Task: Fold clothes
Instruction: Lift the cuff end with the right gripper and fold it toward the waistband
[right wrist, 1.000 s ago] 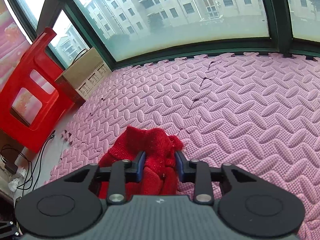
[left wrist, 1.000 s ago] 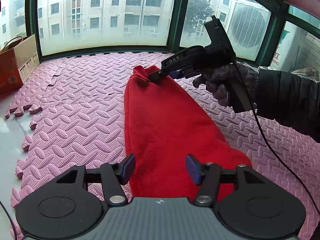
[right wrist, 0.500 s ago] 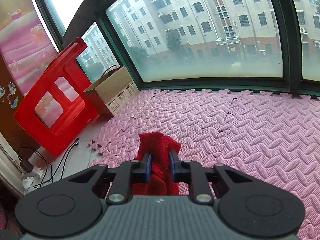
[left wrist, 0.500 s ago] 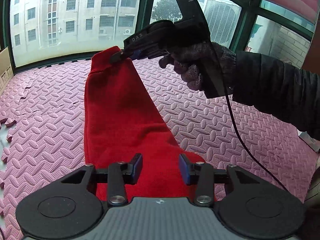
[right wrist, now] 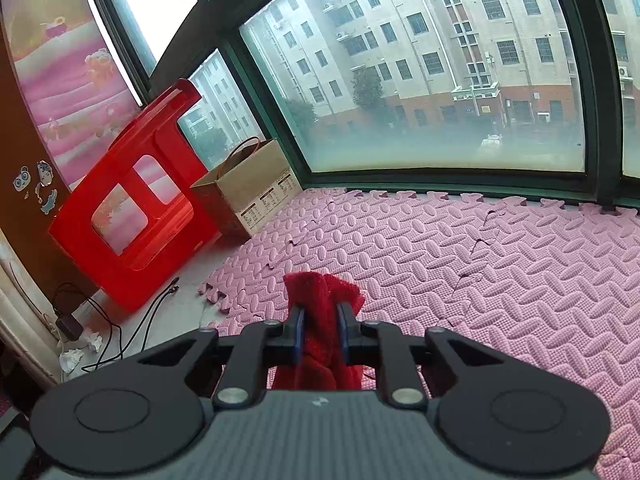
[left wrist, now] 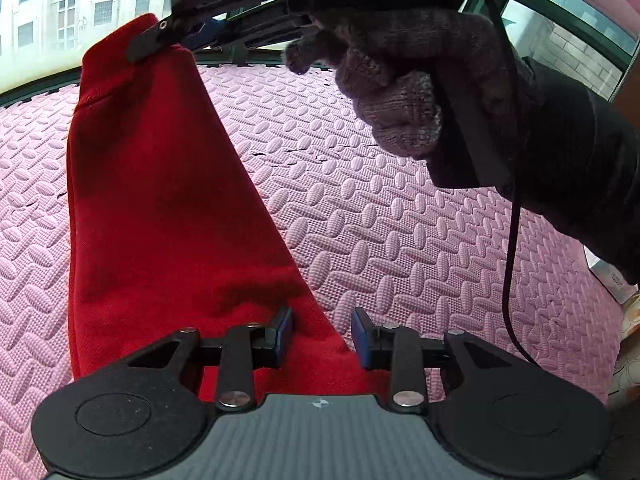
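Observation:
A red knit garment hangs stretched between both grippers above the pink foam mat. My right gripper, held by a gloved hand, is raised at the top left of the left wrist view and pinches the garment's upper end. In its own view the right gripper is shut on a bunch of the red cloth. My left gripper sits at the garment's lower end. Its jaws are narrowed with the cloth's edge between them, and the pads seem to press on it.
A red plastic stool and a cardboard box stand at the mat's left edge by the window. Black cables and crumpled paper lie on the bare floor there. A black cord hangs from the right gripper.
The right gripper closed on the garment's end and lifted it off the mat. The left gripper's jaws narrowed around the lower end, and it moved closer beneath the right hand.

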Action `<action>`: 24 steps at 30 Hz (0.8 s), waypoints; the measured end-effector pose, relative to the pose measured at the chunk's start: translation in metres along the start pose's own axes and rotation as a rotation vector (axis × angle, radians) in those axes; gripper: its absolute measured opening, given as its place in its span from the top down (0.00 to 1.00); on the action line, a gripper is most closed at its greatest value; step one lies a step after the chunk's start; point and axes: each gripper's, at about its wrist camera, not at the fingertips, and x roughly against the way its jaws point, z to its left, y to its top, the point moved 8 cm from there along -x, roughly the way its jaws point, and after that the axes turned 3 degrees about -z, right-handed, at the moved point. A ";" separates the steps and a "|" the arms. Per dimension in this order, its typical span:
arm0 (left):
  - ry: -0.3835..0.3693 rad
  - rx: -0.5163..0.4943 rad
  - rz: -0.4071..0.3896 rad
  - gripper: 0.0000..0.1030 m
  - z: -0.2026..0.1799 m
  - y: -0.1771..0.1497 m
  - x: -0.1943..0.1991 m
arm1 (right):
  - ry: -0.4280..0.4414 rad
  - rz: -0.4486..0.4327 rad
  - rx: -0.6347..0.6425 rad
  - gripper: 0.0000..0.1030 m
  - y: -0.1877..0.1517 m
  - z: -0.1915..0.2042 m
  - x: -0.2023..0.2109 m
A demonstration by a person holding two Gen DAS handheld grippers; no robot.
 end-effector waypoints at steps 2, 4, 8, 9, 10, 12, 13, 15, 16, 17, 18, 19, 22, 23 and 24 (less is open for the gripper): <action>-0.004 0.009 -0.012 0.65 -0.001 0.001 0.007 | 0.000 -0.009 -0.004 0.85 0.000 0.000 0.004; -0.003 0.014 -0.044 0.65 -0.001 0.002 0.020 | 0.005 -0.018 -0.004 0.85 0.002 0.002 0.009; 0.003 0.048 -0.051 0.65 0.006 -0.003 0.023 | 0.027 -0.036 0.022 0.86 0.006 0.020 0.025; 0.006 0.056 -0.037 0.65 0.008 -0.006 0.018 | 0.035 -0.042 0.032 0.86 0.007 0.026 0.031; 0.008 0.064 -0.023 0.65 0.010 -0.010 0.014 | 0.042 -0.048 0.042 0.86 0.008 0.032 0.037; 0.005 0.070 -0.038 0.65 0.011 -0.012 0.011 | 0.055 -0.061 0.061 0.90 0.010 0.044 0.048; 0.004 0.081 -0.048 0.65 0.011 -0.011 0.015 | 0.060 -0.067 0.070 0.90 0.010 0.050 0.054; 0.001 0.105 -0.067 0.65 0.011 -0.010 0.024 | 0.070 -0.079 0.086 0.92 0.009 0.059 0.065; 0.003 0.103 -0.078 0.65 0.012 -0.011 0.030 | 0.071 -0.083 0.089 0.92 0.009 0.061 0.068; 0.006 0.099 -0.089 0.64 0.012 -0.012 0.037 | 0.073 -0.087 0.092 0.92 0.008 0.064 0.072; 0.022 0.101 -0.094 0.64 0.015 -0.016 0.044 | 0.075 -0.091 0.096 0.92 0.007 0.066 0.075; 0.044 0.110 -0.093 0.64 0.020 -0.021 0.049 | 0.076 -0.094 0.099 0.92 0.006 0.069 0.078; 0.085 0.168 -0.081 0.64 0.039 -0.033 0.057 | 0.085 -0.110 0.098 0.93 0.003 0.077 0.086; 0.096 0.179 -0.079 0.64 0.044 -0.034 0.058 | 0.089 -0.114 0.099 0.93 0.002 0.079 0.088; 0.109 0.188 -0.078 0.64 0.048 -0.035 0.059 | 0.095 -0.115 0.102 0.93 0.001 0.082 0.092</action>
